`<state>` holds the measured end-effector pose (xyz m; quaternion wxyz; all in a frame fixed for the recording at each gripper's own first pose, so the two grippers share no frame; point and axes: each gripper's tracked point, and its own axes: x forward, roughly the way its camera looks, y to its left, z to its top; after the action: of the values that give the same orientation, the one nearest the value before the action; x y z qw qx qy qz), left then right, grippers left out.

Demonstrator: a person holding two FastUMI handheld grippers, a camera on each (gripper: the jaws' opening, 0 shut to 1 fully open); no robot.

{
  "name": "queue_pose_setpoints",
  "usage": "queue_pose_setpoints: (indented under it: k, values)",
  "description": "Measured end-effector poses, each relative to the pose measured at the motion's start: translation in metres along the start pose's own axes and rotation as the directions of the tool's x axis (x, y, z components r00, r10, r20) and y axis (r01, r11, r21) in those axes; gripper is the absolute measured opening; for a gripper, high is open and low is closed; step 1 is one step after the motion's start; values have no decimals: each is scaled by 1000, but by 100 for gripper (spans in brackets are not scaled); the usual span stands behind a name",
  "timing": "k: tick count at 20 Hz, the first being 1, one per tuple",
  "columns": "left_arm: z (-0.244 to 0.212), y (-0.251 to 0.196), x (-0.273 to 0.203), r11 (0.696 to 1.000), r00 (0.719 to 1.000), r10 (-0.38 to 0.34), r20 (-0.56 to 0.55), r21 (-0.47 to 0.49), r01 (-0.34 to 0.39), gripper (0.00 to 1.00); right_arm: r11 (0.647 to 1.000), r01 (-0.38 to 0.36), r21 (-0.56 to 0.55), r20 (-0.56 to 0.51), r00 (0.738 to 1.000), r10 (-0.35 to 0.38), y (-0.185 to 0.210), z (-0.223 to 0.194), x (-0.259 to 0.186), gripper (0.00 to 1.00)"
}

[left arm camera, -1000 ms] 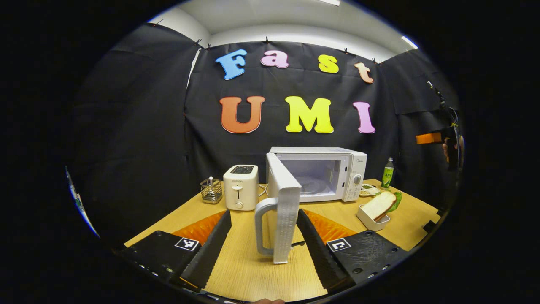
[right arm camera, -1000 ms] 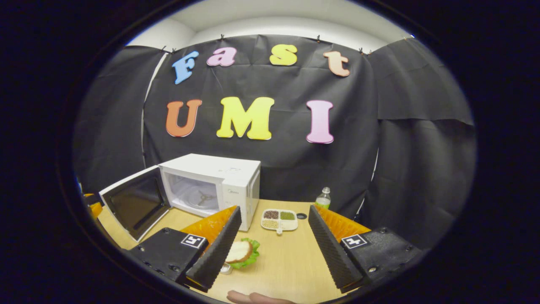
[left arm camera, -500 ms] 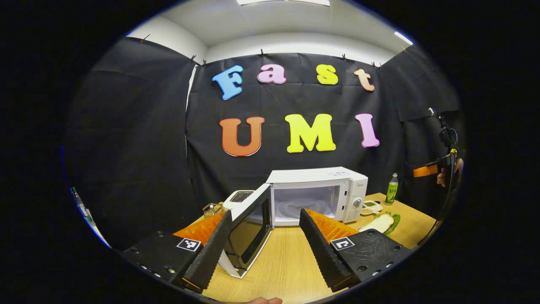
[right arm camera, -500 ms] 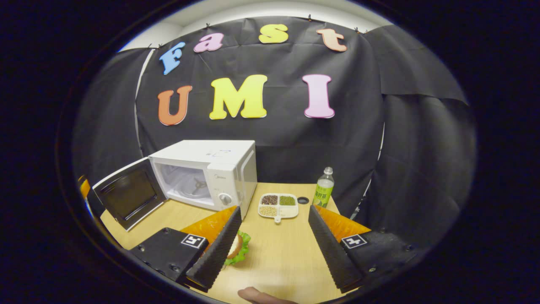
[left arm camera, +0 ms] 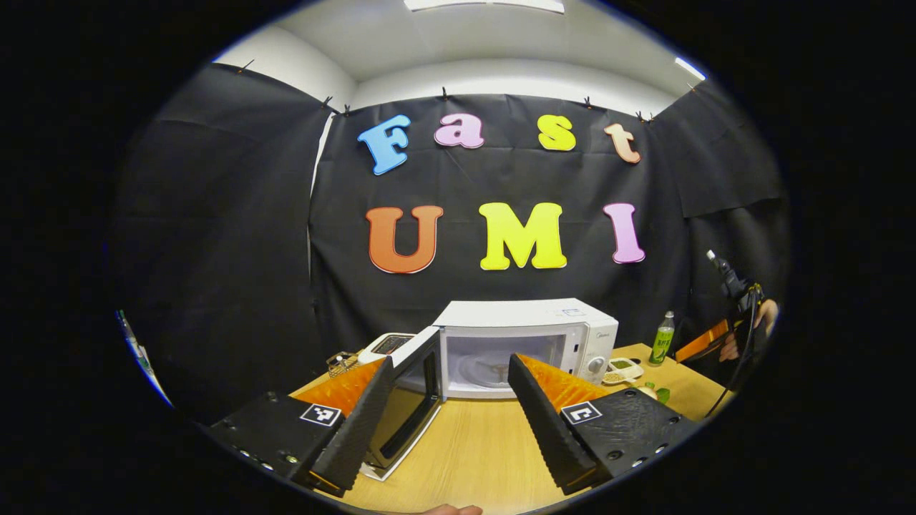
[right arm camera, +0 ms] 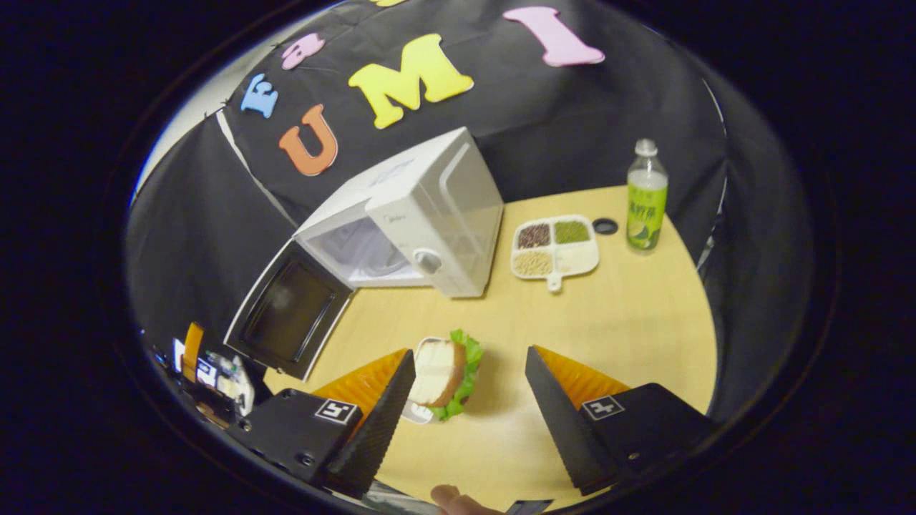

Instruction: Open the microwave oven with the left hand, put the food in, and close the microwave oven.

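1. Far left of the right gripper view, part of the left gripper shows low in the frame; in the left gripper view the left gripper is spread wide and holds nothing
2. The door stands swung open at left of centre, the microwave just right of it, cavity bare
3. The food, bread on lettuce in a small dish, lies on the table at lower centre, close to the right gripper's left finger
4. The right gripper gapes wide, gripping nothing
5. Risk: the food sits off-centre between the fingers, so closing now could shove the dish aside or squash the bread
6. Risk: the open door juts out near the path to the cavity and could be knocked
7. Against half a second ago, the right gripper has tipped down over the food, while the left has drawn back from the door
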<state>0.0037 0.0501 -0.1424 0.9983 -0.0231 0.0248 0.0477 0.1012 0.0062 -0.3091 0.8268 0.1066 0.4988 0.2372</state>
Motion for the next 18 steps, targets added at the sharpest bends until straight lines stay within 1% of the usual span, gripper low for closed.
queue_pose_setpoints:
  k: [3,5,6,7,8,9,10,11,12,13,14,15,16,17,18]
  values:
    - [8,-7,4,1000,1000,12,19,1,-12,95,994,-67,86,-88,993,75,-13,-9,31,98]
    - [1,-18,11,1000,1000,-3,-16,4,3,96,983,-121,135,-134,981,139,-19,-16,42,98]
    - [-4,-22,16,1000,999,-9,-39,9,9,96,971,-159,178,-144,972,185,-18,-17,48,86]
    - [-7,-25,18,1000,998,-7,-57,17,8,96,952,-201,231,-150,959,239,-16,-17,54,85]
    - [-7,-26,18,1000,998,-4,-63,27,6,96,926,-249,285,-155,941,301,-13,-18,60,84]
    - [-7,-28,18,999,998,-7,-64,33,9,96,896,-295,333,-157,919,361,-9,-18,66,82]
    - [-7,-35,18,999,998,-28,-63,30,30,96,873,-315,372,-176,900,400,-10,-24,70,78]
    - [-7,-43,19,998,996,-61,-69,19,62,96,859,-320,400,-188,888,419,-12,-29,75,75]
    - [-9,-50,18,996,993,-85,-79,8,86,96,849,-324,417,-191,882,431,-15,-32,79,83]
    - [-9,-51,18,995,992,-95,-84,10,96,96,833,-346,432,-194,866,461,-10,-34,81,69]
    - [-10,-50,18,995,992,-94,-86,13,95,95,818,-378,434,-201,844,497,-2,-37,78,76]
    - [-9,-49,18,996,992,-92,-84,14,93,95,806,-402,434,-195,831,520,6,-37,78,60]
    - [-9,-52,17,994,991,-105,-83,13,106,95,812,-396,428,-206,833,514,8,-38,78,51]
    - [-8,-56,16,992,988,-127,-84,12,129,95,824,-378,422,-206,845,493,9,-38,80,68]
    - [-7,-59,14,989,986,-146,-86,8,147,96,841,-359,406,-217,856,470,7,-40,79,46]
